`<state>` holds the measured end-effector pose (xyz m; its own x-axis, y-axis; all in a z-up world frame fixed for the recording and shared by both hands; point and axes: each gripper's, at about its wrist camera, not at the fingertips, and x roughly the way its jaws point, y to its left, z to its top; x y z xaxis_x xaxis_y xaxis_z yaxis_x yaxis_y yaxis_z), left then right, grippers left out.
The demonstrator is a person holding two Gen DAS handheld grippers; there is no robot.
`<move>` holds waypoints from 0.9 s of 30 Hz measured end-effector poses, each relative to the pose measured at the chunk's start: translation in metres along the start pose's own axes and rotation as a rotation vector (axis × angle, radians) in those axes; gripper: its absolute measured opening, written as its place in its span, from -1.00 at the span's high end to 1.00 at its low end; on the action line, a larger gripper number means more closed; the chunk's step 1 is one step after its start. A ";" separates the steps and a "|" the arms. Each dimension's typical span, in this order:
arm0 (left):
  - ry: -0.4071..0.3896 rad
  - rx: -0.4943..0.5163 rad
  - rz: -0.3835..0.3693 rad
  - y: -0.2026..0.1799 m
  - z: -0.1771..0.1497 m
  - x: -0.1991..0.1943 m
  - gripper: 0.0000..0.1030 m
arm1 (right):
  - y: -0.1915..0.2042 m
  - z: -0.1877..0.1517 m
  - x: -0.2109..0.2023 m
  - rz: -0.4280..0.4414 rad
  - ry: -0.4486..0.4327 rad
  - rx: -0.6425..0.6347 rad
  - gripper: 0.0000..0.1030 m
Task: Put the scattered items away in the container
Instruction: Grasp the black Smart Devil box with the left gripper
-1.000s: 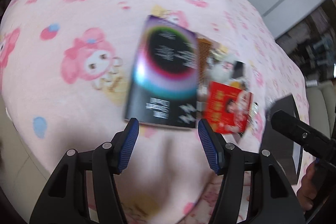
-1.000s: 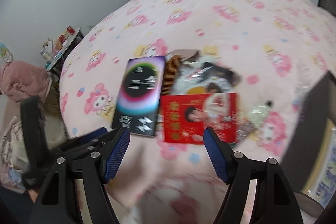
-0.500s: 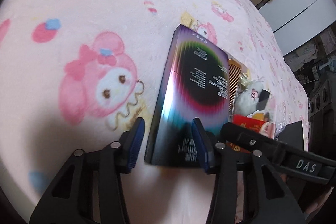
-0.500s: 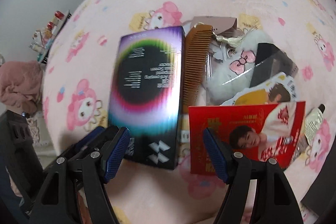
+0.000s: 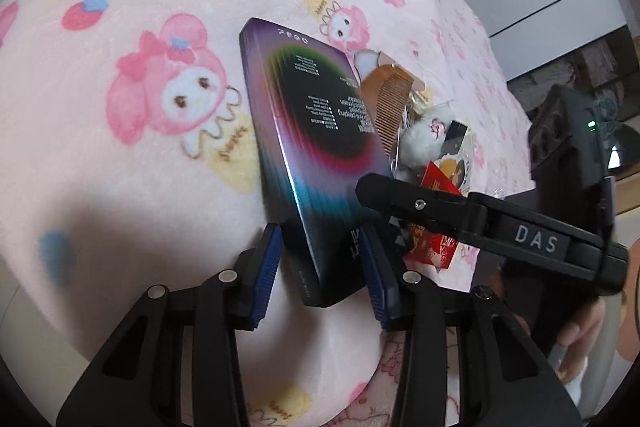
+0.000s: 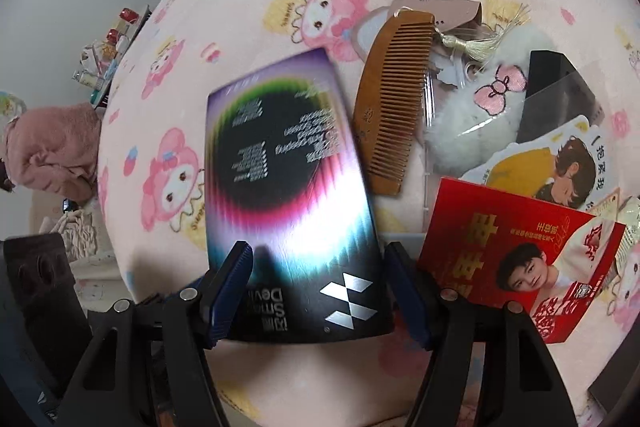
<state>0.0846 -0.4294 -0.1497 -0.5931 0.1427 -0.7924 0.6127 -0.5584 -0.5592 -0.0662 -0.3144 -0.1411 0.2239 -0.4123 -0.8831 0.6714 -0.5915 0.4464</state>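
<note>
Left jaws: left gripper (image 5: pixel 320 267) has just been closing round the near end of the box (image 5: pixel 316 155), pads beside its edges, contact unclear
Right jaws: right gripper (image 6: pixel 320 291) parted, straddling that end, narrowing slightly
Change: box now tilted, earlier flat on the blanket (image 5: pixel 120 187)
Meaning: lift beginning
Container: dark edge, lower right

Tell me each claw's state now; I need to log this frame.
Left claw: has just been closing; pads press the box.
Right claw: has just been closing around that box; grip cannot be told.
</note>
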 end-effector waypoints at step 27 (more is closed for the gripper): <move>-0.102 0.062 -0.072 -0.037 -0.013 -0.055 0.30 | -0.001 -0.040 -0.043 0.250 -0.077 0.041 0.02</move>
<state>0.1015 -0.4064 -0.0888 -0.6863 0.1016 -0.7202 0.5356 -0.5994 -0.5949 -0.0482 -0.2688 -0.1091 0.3240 -0.5996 -0.7318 0.5725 -0.4915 0.6562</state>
